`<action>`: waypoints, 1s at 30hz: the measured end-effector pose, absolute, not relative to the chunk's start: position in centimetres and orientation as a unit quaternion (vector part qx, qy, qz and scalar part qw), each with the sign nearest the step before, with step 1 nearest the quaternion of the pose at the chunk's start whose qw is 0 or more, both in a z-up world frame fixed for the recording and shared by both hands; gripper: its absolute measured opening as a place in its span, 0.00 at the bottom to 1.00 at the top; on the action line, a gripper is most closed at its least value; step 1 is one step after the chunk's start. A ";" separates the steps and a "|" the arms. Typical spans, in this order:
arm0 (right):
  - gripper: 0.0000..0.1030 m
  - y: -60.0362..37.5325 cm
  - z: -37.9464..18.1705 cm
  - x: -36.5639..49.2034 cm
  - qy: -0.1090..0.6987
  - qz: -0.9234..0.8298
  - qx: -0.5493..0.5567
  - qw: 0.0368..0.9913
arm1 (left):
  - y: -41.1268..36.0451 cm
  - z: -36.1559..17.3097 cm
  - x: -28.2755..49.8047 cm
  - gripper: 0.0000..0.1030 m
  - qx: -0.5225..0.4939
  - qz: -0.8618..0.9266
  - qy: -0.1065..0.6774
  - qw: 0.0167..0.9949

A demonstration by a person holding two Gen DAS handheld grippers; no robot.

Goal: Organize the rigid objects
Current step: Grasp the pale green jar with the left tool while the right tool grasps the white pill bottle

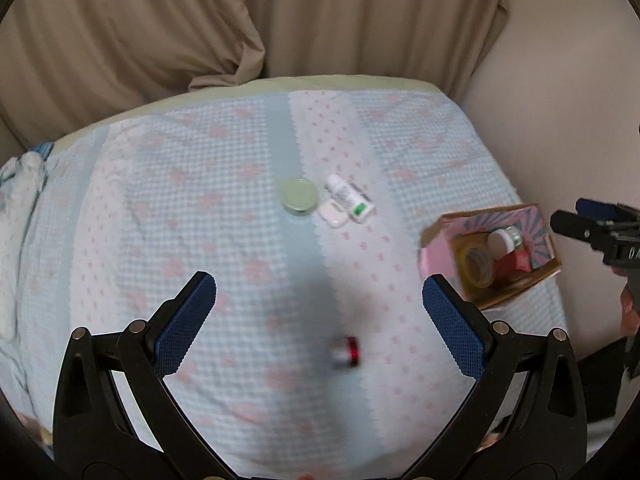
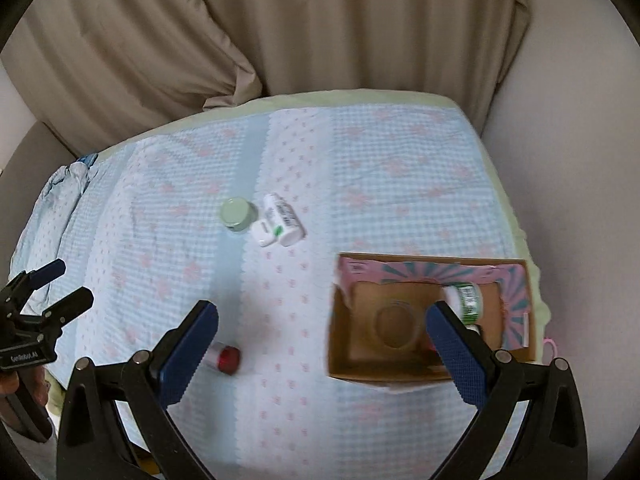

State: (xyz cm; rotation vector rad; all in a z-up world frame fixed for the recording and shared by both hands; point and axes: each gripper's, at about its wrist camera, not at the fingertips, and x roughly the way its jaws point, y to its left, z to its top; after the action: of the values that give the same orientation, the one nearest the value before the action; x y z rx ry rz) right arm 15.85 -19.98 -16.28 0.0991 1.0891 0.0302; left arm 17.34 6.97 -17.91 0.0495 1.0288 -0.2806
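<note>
A small bottle with a red cap [image 1: 347, 353] lies on the bed cover between and just ahead of my open left gripper [image 1: 320, 316]. It also shows in the right wrist view [image 2: 224, 357], partly behind the left finger. A pale green round jar [image 1: 299, 196] [image 2: 238, 213], a small white case [image 1: 333, 213] [image 2: 265, 234] and a white tube with green print [image 1: 352, 198] [image 2: 285, 220] lie together mid-bed. A pink cardboard box [image 1: 436, 258] [image 2: 516, 280] holds a tape roll [image 1: 476, 264], a white bottle [image 2: 466, 300] and a red item. My right gripper [image 2: 322, 332] is open and empty beside the box.
The bed is covered by a blue and white cloth with pink marks [image 1: 200, 208]. Beige curtains [image 1: 320, 20] hang behind it. A beige wall [image 1: 560, 100] is at the right. The box sits near the bed's right edge.
</note>
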 end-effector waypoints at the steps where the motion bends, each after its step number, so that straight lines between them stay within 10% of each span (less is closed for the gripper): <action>1: 1.00 -19.3 -16.5 16.4 0.520 0.016 0.049 0.853 | 7.7 -18.2 17.9 1.00 0.028 -0.137 0.491 0.860; 30: 0.95 -11.8 -39.3 39.6 0.658 0.136 -0.047 0.739 | 4.1 -43.6 39.2 0.96 0.187 -0.252 0.538 0.782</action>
State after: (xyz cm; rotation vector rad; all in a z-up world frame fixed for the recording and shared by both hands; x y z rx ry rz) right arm 39.64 -11.83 -39.33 -0.1038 1.4445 0.2976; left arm 39.24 4.07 -43.62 0.4027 1.1627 -0.5438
